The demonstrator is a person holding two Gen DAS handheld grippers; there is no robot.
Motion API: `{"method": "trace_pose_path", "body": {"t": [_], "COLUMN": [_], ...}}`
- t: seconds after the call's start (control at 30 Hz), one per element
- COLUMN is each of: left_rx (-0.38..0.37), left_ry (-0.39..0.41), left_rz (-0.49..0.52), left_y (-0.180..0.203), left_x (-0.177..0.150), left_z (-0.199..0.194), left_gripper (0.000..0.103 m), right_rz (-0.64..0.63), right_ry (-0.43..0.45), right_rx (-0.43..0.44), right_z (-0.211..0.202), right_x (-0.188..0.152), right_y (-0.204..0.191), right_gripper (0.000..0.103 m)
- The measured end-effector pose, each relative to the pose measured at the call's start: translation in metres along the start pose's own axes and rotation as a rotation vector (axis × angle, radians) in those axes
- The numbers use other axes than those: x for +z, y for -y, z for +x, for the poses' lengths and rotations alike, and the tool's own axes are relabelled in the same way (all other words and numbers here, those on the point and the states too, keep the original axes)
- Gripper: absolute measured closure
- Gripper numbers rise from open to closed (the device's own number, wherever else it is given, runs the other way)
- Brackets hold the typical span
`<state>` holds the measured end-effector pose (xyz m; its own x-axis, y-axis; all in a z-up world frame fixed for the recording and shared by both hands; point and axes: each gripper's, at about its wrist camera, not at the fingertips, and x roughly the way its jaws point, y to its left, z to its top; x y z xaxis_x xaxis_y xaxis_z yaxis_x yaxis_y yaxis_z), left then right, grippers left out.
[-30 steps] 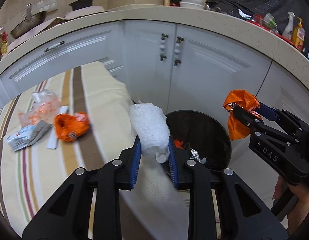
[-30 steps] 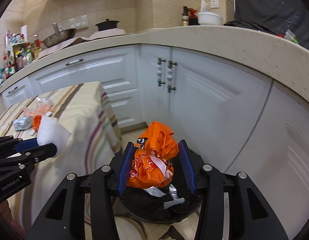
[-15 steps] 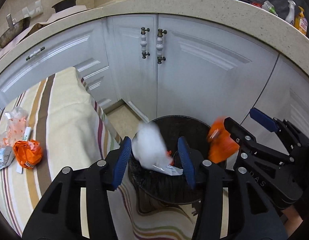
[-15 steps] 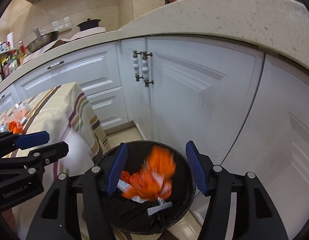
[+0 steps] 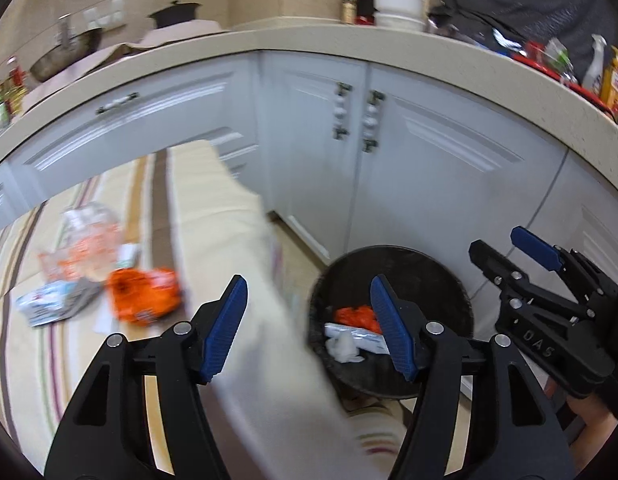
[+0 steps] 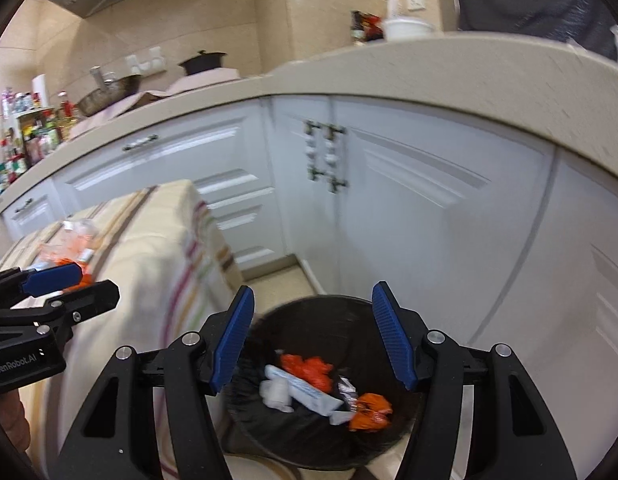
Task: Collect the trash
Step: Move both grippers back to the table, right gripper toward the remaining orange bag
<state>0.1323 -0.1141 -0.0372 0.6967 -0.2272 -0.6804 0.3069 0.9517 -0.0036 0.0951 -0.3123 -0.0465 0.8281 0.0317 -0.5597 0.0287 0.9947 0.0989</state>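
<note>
Left gripper [image 5: 309, 320]: jaws opening, nothing between the blue pads, aimed across the corner of the striped tablecloth [image 5: 213, 240] and the rim of the black trash bin [image 5: 449, 272]. Right gripper [image 6: 313, 334]: jaws wide apart, empty, directly above the bin's mouth.

Seen only from the left wrist: trash left on the tablecloth, well in from its corner. An orange crumpled wrapper [image 5: 143, 294], a clear plastic bag with orange print [image 5: 85, 240] behind it, a grey-white packet [image 5: 53, 304] to the left, all blurred.

Seen fully only from the right wrist: the bin's contents. A white crumpled tissue [image 6: 275, 394], a white packet [image 6: 309, 394], an orange wrapper [image 6: 309, 368] behind, another orange wrapper [image 6: 369, 410] toward the right wall. Bin on the floor beside white cabinet doors [image 6: 429, 220].
</note>
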Motion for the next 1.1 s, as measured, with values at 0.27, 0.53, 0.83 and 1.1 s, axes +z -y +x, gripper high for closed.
{"method": "trace_pose_path", "body": {"t": [0.27, 0.53, 0.83, 1.1], "left_rx": [0.134, 0.248, 0.302, 0.3], "left_ry": [0.018, 0.015, 0.009, -0.006], "left_rz": [-0.088, -0.201, -0.277, -0.301], "left_y": [-0.077, -0.148, -0.2, -0.222], "left_x": [-0.02, -0.039, -0.055, -0.059], "left_z": [-0.036, -0.058, -0.065, -0.058], "left_gripper": [0.041, 0.04, 0.04, 0.034], "right_rz": [-0.076, -0.164, -0.229, -0.261], "right_ry": [0.004, -0.02, -0.069, -0.148], "right_rx": [0.127, 0.247, 0.319, 0.323], "right_z": [0.005, 0.018, 0.033, 0.051], "right_x": [0.014, 0.023, 0.022, 0.021], "right_y": [-0.065, -0.134, -0.191, -0.213], "right_gripper": [0.042, 0.041, 0.037, 0.031]}}
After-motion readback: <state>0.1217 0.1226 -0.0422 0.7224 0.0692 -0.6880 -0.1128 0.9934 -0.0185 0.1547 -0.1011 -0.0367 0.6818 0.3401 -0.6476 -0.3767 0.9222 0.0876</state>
